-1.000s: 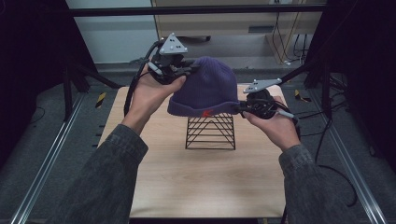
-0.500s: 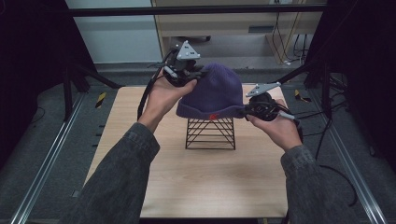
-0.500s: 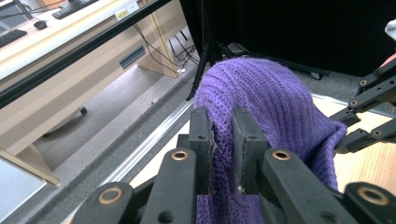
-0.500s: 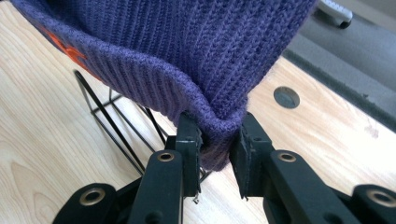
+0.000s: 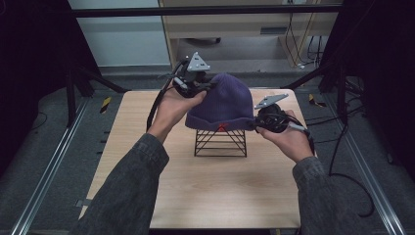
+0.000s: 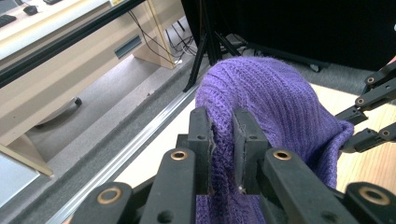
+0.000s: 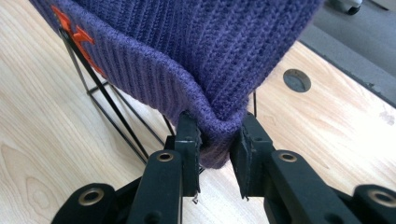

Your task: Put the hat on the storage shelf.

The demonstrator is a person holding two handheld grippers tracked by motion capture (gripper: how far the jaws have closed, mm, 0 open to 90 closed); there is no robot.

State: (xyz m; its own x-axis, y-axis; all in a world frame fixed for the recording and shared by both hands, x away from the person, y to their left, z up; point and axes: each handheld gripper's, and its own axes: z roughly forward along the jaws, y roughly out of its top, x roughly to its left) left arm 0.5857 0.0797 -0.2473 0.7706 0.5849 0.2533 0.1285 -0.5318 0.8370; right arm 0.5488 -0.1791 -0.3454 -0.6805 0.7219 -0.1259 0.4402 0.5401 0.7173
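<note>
Both my left gripper (image 6: 223, 135) and right gripper (image 7: 215, 140) pinch the soft, limp purple ribbed-knit beanie (image 5: 222, 100) above the black wire stand (image 5: 220, 142), crown and folded brim.

The upper part of the black wire stand (image 5: 220, 143) is covered by the purple knitted hat (image 5: 222, 104) in the high view; in the right gripper view a few of its wires are seen below the cuff. The red mark (image 5: 222, 127) on the cuff is too small to be read there and is cut off by the upper left edge in the right gripper view. The fingertips of the left gripper (image 6: 223, 140) are buried in a fold of knit. The hat's cuff is cut off by the bottom edge of the left gripper view. Both forearms are cropped at the bottom edge of the high view.
</note>
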